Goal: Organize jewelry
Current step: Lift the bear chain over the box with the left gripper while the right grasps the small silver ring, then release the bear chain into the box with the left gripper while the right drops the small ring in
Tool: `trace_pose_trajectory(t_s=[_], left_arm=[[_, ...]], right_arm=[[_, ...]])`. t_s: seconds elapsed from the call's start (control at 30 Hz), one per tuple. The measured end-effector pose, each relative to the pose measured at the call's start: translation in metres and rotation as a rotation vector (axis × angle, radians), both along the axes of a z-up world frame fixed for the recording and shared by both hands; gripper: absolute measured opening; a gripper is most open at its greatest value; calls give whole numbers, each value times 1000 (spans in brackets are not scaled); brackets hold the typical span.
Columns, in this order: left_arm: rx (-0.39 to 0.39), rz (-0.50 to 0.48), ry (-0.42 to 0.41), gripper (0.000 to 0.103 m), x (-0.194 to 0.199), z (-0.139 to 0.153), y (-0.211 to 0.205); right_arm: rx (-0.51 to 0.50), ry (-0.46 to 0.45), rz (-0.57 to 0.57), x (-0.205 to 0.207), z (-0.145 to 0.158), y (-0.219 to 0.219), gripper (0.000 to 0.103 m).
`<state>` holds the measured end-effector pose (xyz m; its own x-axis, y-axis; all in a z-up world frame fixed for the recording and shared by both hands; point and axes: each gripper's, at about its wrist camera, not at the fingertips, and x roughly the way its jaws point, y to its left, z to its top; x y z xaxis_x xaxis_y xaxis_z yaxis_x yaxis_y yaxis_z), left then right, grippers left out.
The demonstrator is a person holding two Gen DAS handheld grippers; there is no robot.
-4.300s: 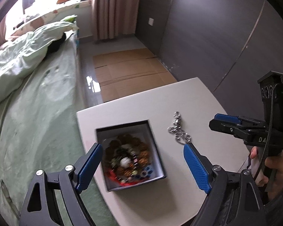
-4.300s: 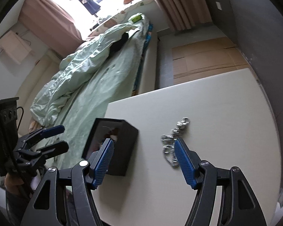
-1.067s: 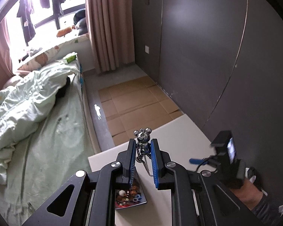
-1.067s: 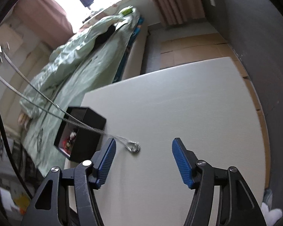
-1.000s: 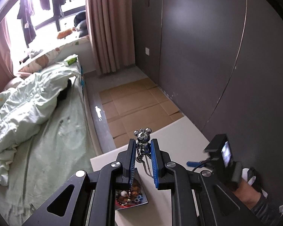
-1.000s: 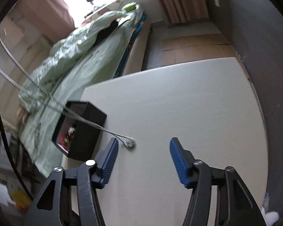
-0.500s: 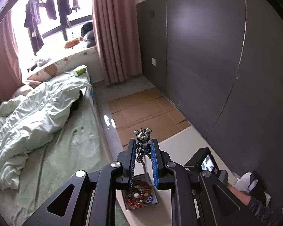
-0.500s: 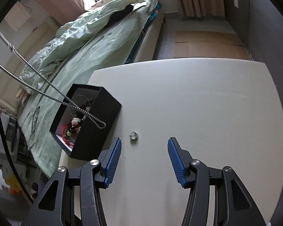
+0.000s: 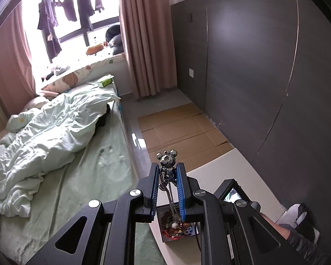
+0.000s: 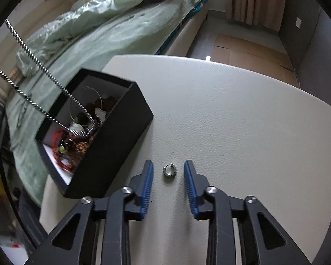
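My left gripper [image 9: 168, 177] is clenched on the bear pendant [image 9: 167, 162] of the necklace, and its chain [image 10: 44, 81] hangs down into the black box [image 10: 112, 137], where the lower loop lies on the other jewelry. My right gripper [image 10: 168, 182] is released, but its jaws have just been closing around the small ring [image 10: 169, 169], which lies flat on the white table [image 10: 242, 121] between the blue pads; they do not touch it yet.

I think the ring is the risky part. It is very small and lies flat, so if the pads come down too high they can close above it, and if one pad meets it first it can slide or jump away over the smooth top, maybe off the edge near me. The ring is also just beside the box wall, so my left finger could push the box.

With the necklace, the chain may catch on the beads in the box if I lift again, and then it pulls other pieces out
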<state>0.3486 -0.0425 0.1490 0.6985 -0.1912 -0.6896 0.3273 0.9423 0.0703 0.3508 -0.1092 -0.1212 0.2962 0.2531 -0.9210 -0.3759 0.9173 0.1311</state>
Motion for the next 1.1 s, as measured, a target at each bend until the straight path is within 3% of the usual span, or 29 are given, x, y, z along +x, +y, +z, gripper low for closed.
trace_pose_trajectory(t_s=[0.1, 0.17, 0.2, 0.37, 0.93, 1.07, 1.1], left_arm=[[0, 1, 12, 16, 3, -5, 2], [-3, 2, 20, 16, 4, -9, 3], [-7, 3, 25, 16, 5, -12, 4], [-32, 6, 49, 16, 11, -28, 8], [-113, 11, 233, 17, 38, -148, 20], [-127, -14, 275, 23, 42, -173, 20], [-133, -12, 292, 37, 43, -179, 21]], right_arm=[[-51, -26, 20, -2, 0, 7, 25], [-93, -40, 27, -4, 0, 10, 15], [-104, -43, 27, -5, 1, 9, 15], [-52, -12, 7, -6, 6, -2, 14], [225, -161, -113, -26, 82, -33, 14], [300, -181, -111, -25, 94, -25, 14], [315, -185, -107, -25, 95, -23, 14]])
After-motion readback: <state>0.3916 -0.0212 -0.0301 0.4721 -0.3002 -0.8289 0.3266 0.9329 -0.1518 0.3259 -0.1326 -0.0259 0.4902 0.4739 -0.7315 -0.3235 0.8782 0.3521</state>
